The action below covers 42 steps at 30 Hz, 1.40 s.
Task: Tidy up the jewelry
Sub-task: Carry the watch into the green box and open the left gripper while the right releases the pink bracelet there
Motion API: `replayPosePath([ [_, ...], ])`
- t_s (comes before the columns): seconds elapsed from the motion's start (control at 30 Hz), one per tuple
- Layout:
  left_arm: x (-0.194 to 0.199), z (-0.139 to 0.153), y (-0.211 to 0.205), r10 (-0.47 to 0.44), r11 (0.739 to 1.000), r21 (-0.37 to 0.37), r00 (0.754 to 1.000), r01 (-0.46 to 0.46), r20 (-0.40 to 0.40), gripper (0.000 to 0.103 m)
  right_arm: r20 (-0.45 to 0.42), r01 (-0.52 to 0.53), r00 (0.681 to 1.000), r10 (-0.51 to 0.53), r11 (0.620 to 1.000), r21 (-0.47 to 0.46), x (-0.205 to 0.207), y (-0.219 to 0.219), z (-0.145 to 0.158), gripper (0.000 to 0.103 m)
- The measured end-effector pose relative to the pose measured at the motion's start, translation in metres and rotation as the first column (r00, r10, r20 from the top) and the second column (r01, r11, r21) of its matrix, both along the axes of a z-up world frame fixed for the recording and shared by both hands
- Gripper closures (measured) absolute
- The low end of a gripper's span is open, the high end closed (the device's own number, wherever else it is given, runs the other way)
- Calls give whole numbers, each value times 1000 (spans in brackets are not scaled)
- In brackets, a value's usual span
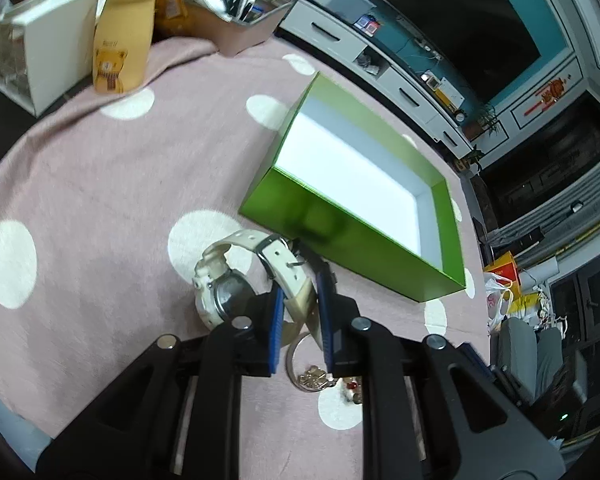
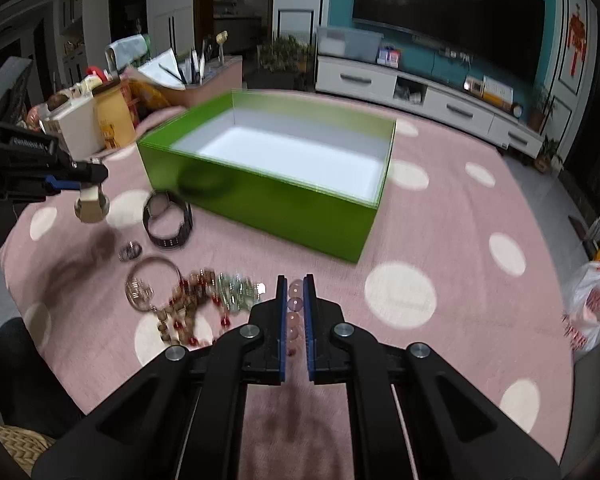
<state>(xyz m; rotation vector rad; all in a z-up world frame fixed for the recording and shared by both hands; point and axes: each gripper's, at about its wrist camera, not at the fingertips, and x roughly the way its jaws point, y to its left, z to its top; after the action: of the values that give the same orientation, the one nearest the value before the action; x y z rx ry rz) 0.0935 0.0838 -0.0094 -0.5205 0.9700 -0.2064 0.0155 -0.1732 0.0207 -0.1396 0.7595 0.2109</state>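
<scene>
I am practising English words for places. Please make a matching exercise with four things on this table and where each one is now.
Things:
1. white watch
2. pink bead bracelet
3. black watch
4. green box

Places:
A. lying on the cloth beside the box
B. open, with nothing visible inside
C. between the fingers of the right gripper
D. strap held in the left gripper

Pairs: 1-D, 2-C, 3-A, 4-B
</scene>
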Motion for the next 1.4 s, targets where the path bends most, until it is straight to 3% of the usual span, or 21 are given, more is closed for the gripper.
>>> replayPosePath([
  [0.33,16,46,-18,-55,997,60,995,50,89,88,122,2,993,-5,1000,20,30,-6,51,96],
  [0.57,48,64,-40,-103,989,121,987,89,122,88,147,-20,989,15,999,34,60,0,64,96],
  [0.73,76,59,-58,-136,980,158,986,119,99,88,112,-32,993,28,999,38,90,6,55,96],
  [1.07,122,19,-76,-150,968,204,989,146,4,87,-2,-3,1000,3,999,41,137,9,14,96],
  [1.1,123,17,-76,-149,967,207,989,146,-2,85,-12,3,1000,-2,999,52,140,6,11,94],
  [1.17,127,12,-76,-140,967,215,990,140,-15,75,-32,33,999,-30,996,86,143,0,6,80],
  [1.23,127,11,-74,-135,967,215,991,133,-6,47,-17,43,999,-42,994,102,139,-5,9,70],
  [1.33,124,15,-70,-127,967,223,992,121,13,43,18,64,998,-67,992,110,130,-14,17,59],
  [1.4,121,19,-66,-116,970,218,993,108,22,40,29,75,996,-79,989,127,123,-22,22,58],
])
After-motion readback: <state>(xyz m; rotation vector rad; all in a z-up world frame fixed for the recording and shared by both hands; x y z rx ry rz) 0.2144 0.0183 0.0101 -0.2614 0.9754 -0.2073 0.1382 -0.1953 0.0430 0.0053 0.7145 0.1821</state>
